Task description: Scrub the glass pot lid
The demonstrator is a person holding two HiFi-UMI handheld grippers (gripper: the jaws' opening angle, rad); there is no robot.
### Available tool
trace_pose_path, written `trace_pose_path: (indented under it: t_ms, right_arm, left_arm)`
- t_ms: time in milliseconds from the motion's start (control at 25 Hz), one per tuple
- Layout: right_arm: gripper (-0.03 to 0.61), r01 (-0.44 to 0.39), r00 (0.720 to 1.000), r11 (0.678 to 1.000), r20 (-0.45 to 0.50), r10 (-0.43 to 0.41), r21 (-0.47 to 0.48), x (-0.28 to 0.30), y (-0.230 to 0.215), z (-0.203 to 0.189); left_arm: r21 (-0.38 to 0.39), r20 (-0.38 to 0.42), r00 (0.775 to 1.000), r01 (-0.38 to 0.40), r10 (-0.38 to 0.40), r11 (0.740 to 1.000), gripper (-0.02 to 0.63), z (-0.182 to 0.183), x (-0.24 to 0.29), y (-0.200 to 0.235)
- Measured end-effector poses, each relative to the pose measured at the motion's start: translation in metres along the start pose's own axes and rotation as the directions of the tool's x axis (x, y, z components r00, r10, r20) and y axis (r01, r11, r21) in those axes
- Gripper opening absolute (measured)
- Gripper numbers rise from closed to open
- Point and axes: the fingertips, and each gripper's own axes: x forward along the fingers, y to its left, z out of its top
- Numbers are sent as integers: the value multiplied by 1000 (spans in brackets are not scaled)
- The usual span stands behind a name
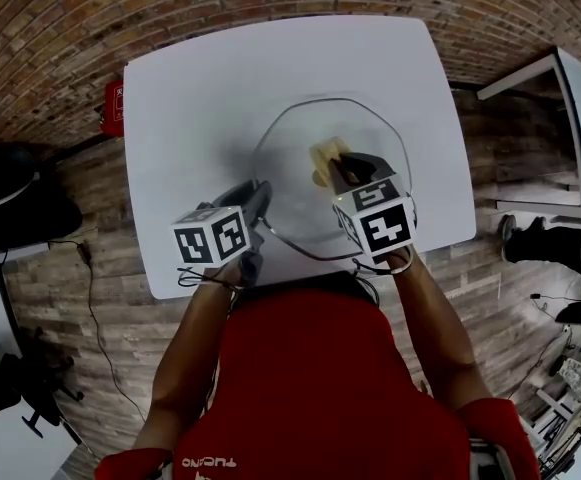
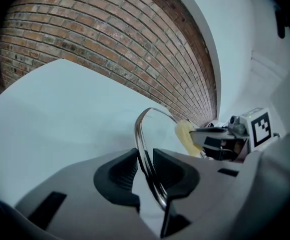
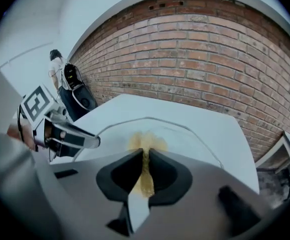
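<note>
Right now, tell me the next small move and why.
Probably rub the sponge across the lid: the left gripper clamps its rim, steadying it, and the right gripper pinches the sponge over the glass.

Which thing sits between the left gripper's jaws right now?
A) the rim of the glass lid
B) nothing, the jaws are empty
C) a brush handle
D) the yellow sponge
A: in the left gripper view, the left gripper has its pads closed on the metal rim of the glass lid, while the yellow sponge is pinched in the right gripper.
</note>
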Motion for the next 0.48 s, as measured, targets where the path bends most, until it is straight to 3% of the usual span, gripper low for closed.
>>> trace_pose_path:
  t_ms: [200,480]
  right_arm:
    - [52,-13,997,999,75,9,53,10,7,42]
    - [52,-27,997,998,76,23,55,47,22,62]
  left_arm:
    - [-10,-8,1000,-9,9,1000,103,2,-1,2]
    - [-21,-10,1000,-16,15,1000,100,4,-1,2]
